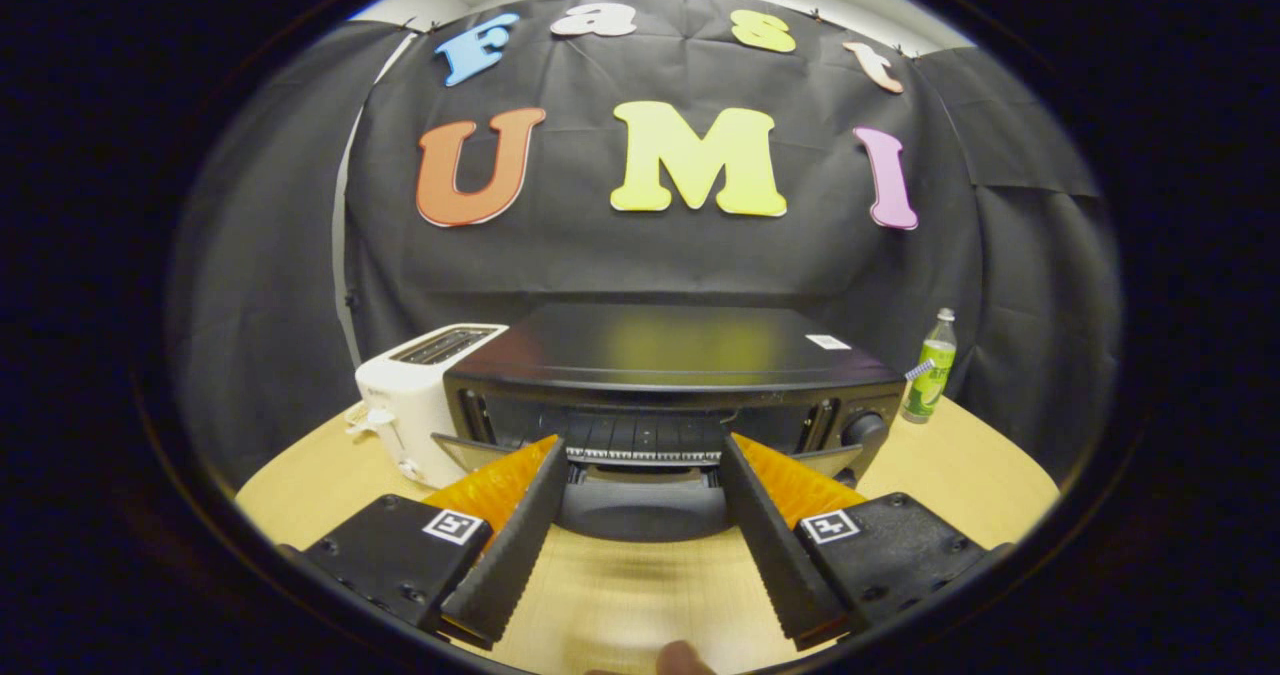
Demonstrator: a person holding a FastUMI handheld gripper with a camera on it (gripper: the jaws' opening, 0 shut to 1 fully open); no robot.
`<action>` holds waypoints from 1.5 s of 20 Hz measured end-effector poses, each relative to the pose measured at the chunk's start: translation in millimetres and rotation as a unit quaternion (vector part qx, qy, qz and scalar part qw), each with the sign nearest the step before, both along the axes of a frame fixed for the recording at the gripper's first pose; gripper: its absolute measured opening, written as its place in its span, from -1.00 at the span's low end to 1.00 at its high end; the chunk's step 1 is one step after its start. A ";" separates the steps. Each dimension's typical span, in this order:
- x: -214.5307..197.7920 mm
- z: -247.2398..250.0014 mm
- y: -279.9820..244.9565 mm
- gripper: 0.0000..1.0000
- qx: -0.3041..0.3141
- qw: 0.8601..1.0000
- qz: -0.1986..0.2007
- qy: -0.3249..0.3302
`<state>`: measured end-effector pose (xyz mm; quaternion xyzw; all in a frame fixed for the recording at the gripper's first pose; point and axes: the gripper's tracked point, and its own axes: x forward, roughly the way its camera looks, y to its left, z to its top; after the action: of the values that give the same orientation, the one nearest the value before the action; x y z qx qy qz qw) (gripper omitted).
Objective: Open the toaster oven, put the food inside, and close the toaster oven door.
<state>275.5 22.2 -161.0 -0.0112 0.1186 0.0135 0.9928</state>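
Note:
The black toaster oven [660, 350] stands on the wooden table [950, 475] straight ahead of me. Its door [640, 515] is folded down towards me, and the wire rack [640, 433] inside is bare. My gripper [642, 445] is open wide, with its fingers spread on either side of the lowered door and their tips near the oven's mouth. Nothing is held between them. A small brown rounded thing [685, 659] peeks in at the near table edge behind the fingers; I cannot tell what it is.
A white slot toaster [405, 405] stands against the oven's left side. A green bottle [930, 367] stands to the right of the oven, near the black cloth wall. The oven's knob [865, 427] is on its right front.

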 end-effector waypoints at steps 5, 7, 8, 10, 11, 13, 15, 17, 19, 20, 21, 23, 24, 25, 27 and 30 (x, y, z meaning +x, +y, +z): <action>-24.9 -17.9 -1.5 1.00 -0.003 1.000 0.008 0.018; -37.3 -27.8 -1.1 1.00 -0.004 0.999 0.008 0.032; -43.3 -33.1 -1.5 1.00 -0.008 0.999 0.009 0.038; -56.0 -46.7 -1.0 1.00 -0.011 0.998 0.012 0.054; -62.1 -54.6 -1.4 1.00 -0.013 0.998 0.016 0.063; -70.4 -68.8 -2.1 1.00 -0.010 0.996 0.022 0.084; -76.4 -80.2 -2.9 1.00 0.001 0.994 0.026 0.104; -79.3 -86.4 -2.2 1.00 0.010 0.993 0.027 0.118; -81.4 -93.4 -2.4 1.00 0.019 0.991 0.027 0.132; -83.1 -97.5 -2.2 1.00 0.024 0.989 0.027 0.142; -85.8 -99.5 -1.0 1.00 0.028 0.988 0.026 0.149; -89.1 -99.3 -1.0 1.00 0.033 0.987 0.022 0.156; -91.0 -95.9 -0.3 1.00 0.037 0.987 0.023 0.154; -94.1 -92.6 -2.2 1.00 0.039 0.988 0.022 0.150; -116.4 -77.4 -5.5 1.00 0.036 0.989 0.015 0.140; -148.7 -59.0 -10.1 1.00 0.036 0.991 -0.002 0.126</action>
<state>126.8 12.2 -220.0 0.0264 0.2422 0.0173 0.9697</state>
